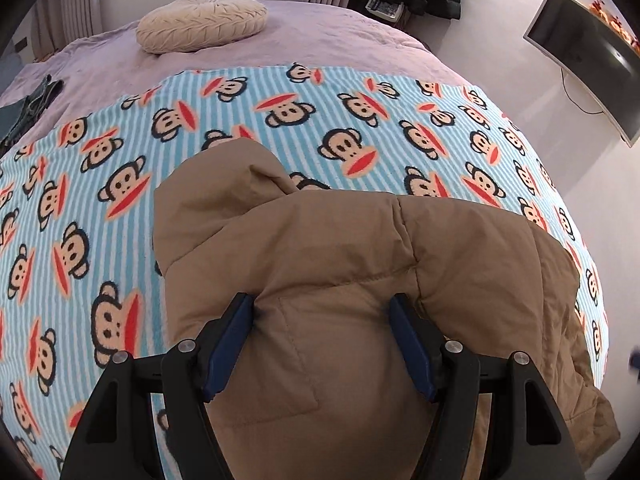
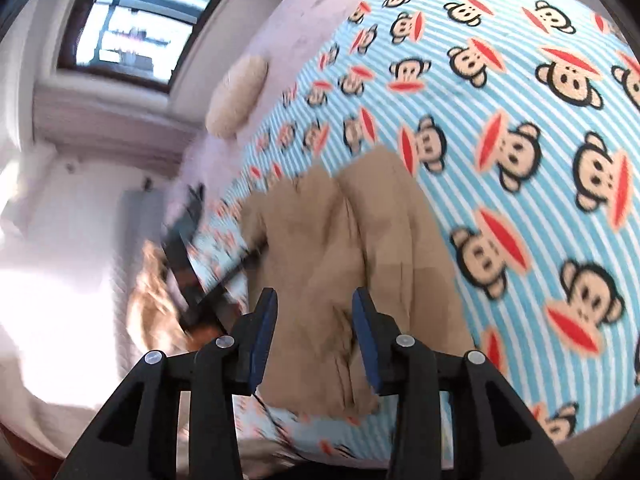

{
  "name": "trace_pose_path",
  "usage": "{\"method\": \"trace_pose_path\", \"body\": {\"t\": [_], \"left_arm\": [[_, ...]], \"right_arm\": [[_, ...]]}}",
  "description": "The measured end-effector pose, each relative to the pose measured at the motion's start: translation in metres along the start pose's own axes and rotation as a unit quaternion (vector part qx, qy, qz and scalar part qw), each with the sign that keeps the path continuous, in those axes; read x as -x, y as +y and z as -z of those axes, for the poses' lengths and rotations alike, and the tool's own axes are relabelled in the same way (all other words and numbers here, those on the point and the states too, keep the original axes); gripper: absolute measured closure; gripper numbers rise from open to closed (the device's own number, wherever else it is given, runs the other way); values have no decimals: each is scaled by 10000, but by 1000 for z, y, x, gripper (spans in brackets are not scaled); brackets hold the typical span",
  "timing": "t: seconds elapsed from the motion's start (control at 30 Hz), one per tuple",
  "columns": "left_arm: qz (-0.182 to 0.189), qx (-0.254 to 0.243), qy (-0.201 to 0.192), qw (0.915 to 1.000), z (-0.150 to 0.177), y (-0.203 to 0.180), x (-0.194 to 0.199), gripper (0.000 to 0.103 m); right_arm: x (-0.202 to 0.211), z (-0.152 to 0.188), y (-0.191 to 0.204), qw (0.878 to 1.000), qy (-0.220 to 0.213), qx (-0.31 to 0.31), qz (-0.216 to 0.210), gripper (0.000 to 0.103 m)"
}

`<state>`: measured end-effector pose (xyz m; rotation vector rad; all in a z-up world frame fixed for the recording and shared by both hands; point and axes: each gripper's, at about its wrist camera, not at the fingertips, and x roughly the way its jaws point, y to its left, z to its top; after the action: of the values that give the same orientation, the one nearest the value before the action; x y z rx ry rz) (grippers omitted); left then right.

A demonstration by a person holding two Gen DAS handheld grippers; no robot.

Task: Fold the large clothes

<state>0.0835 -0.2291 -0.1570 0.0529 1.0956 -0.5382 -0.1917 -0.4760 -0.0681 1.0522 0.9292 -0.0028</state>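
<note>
Blue-padded fingers of the left gripper (image 1: 324, 312) press into a bulging fold of a tan puffer jacket (image 1: 320, 240), clamped on its padded fabric. From the right wrist view, the right gripper (image 2: 315, 306) stands with jaws apart above the same jacket, pads clear of the cloth (this view is blurred). Under the jacket lies a blue-striped blanket (image 1: 120, 208) printed with cartoon monkey faces, spread over a lilac bed (image 1: 320, 36). Farther back rests a round cream cushion (image 1: 202, 24).
</note>
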Motion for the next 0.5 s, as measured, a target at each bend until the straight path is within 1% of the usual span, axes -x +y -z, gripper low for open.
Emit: {"method": "trace_pose_path", "body": {"t": [0.03, 0.1, 0.13, 0.17, 0.2, 0.23, 0.3, 0.37, 0.43, 0.5], "left_arm": [[2, 10, -16, 10000, 0, 0, 0, 33], [-3, 25, -46, 10000, 1, 0, 0, 33], [-5, 29, -55, 10000, 1, 0, 0, 33], [-15, 31, -65, 10000, 1, 0, 0, 33], [-30, 34, -80, 10000, 1, -1, 0, 33], [-45, 47, -93, 9999, 1, -1, 0, 33], [-75, 85, -123, 9999, 1, -3, -1, 33], [-98, 90, -163, 9998, 0, -9, -4, 33], [-159, 4, -181, 9997, 0, -19, -9, 33], [-199, -59, -171, 9996, -2, -27, -14, 33]], "right_arm": [[-8, -10, -4, 9996, 118, -84, 240, 60], [-35, -29, -14, 9964, 362, -58, 768, 62], [-51, -36, -20, 9950, 453, -13, 894, 78], [-71, -40, -29, 9938, 599, -5, 941, 89], [-88, -44, -38, 9925, 723, 13, 986, 93], [-102, -45, -44, 9914, 810, 77, 1023, 93], [-133, -49, -56, 9913, 989, 192, 851, 93], [-161, -54, -65, 9921, 1164, 196, 423, 93], [-178, -62, -67, 9914, 1226, 274, 372, 93], [-184, -70, -68, 9903, 1292, 242, 445, 93]]}}
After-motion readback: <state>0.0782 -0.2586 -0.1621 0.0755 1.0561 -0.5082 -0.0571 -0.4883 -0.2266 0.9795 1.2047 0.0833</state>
